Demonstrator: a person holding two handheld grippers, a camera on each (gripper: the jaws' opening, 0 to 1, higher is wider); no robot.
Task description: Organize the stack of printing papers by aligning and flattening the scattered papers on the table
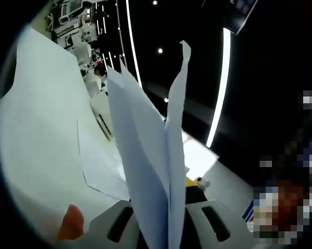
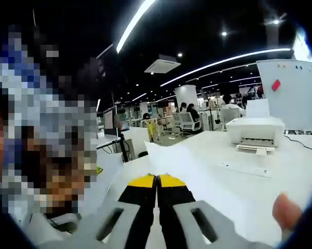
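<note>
Left gripper view shows my left gripper (image 1: pixel 163 228) clamped on a sheaf of thin white printing papers (image 1: pixel 150 155), held upright and fanning apart at the top, above the white table (image 1: pixel 41 150) where another sheet (image 1: pixel 101 171) lies flat. In the right gripper view my right gripper (image 2: pixel 157 181) has its yellow-tipped jaws pressed together, empty, over the tabletop, with a white printer (image 2: pixel 254 132) beyond
</note>
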